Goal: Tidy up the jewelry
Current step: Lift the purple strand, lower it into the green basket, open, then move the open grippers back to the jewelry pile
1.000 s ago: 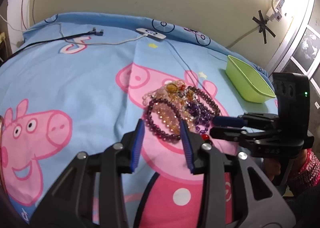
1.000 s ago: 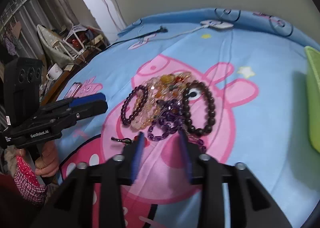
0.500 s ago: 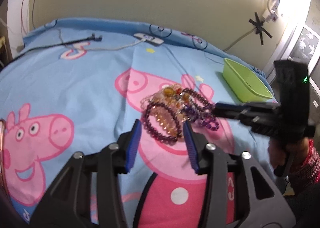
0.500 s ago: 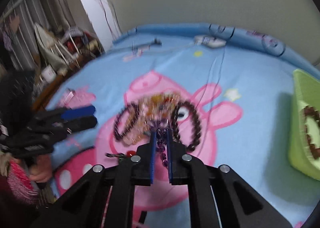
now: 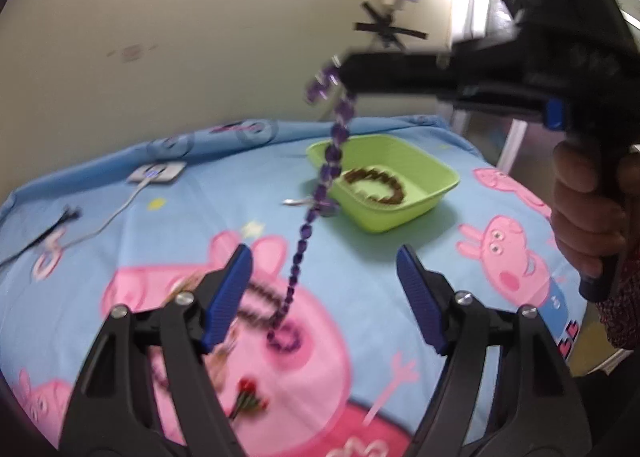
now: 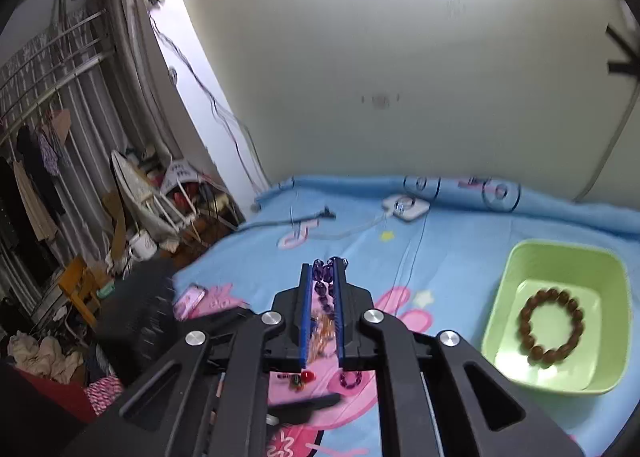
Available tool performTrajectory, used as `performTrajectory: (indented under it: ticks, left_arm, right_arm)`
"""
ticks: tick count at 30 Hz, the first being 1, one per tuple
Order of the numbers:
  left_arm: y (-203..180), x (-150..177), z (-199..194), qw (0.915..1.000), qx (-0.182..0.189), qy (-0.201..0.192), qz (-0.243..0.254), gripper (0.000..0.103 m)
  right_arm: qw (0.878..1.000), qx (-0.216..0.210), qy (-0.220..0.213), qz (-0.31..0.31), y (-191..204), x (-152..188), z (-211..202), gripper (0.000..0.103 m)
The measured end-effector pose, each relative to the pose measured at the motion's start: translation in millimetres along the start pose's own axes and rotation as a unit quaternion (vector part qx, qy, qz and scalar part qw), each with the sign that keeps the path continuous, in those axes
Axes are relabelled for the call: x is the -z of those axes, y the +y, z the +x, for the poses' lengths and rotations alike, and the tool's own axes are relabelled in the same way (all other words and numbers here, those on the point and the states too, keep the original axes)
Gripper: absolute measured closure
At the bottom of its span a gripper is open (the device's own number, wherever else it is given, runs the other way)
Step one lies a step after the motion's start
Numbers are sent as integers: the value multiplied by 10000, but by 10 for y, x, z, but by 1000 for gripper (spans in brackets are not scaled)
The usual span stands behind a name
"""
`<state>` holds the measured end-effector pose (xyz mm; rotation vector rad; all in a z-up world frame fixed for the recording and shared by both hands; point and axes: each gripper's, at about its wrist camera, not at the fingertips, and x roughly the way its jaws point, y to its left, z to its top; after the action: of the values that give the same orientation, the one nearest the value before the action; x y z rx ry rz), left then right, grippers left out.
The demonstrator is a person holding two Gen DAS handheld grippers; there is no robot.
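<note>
The right gripper [image 5: 346, 75] is clamped on a purple necklace [image 5: 320, 193], held high above the bed [image 5: 400, 257]; the strand hangs nearly straight down, slanting slightly, its lower end coiled on the sheet. Beyond it sits a green tray [image 5: 440, 193] with a brown bracelet [image 5: 376, 185] inside. The left gripper [image 5: 324, 297] spreads wide, holding nothing, low near the strand's foot
</note>
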<state>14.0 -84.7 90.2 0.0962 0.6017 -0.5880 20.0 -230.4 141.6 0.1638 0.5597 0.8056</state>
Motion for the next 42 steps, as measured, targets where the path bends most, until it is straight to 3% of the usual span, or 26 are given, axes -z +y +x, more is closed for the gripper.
performTrajectory:
  ticks: [1,3,5,10,17,21,26,34,37,38,40,42]
  left_arm:
    - [-39,-65,75,9999,25,-3,104,38]
    - [-84,-147,195,9998,75,101,172,73]
    - [-80,-255,308,9995,231,213,105,97]
    - [-220,-639,335,9990,385,41,243,97]
    - [-473,-1437,306,9962,646,-405,432,97]
    - [-636,-1723,447,9944,871,-433,416,97]
    - [-742,-1687,855,9950,961,-63,271,97]
    - [-807,-1296,1561,9933,799,821,115,97]
    - [-787,-1176,1725,9906,659,1192,86,73]
    - [-759,-1149,1741,9906,600,1223,80,71]
    - [-683,-1156,1677,9913,568,1185,35,71]
    - [-592,-1216,1544,9930,566,1037,-53,71]
  right_arm:
    - [10000,-11,-72,11,-1,-30,-51,103]
    - [9996,-29,-286,20,-10,-129,-197,103]
    - [9989,-16,-477,5,-40,-222,-326,103]
    - [9958,183,-892,-21,-159,-386,-618,103]
    - [9877,552,-1462,36,-399,-595,-1027,103]
    - [9838,750,-1613,213,-647,-604,-1148,103]
    - [9826,938,-1473,633,-1065,-356,-1111,103]
    - [9770,1250,-937,1454,-1685,296,-708,103]
    - [9717,1346,-665,1825,-1899,529,-520,103]
    - [9701,1387,-583,1902,-1938,565,-480,99]
    - [9672,1466,-586,1992,-1978,607,-467,80]
    - [9674,1461,-704,1945,-1942,574,-519,77]
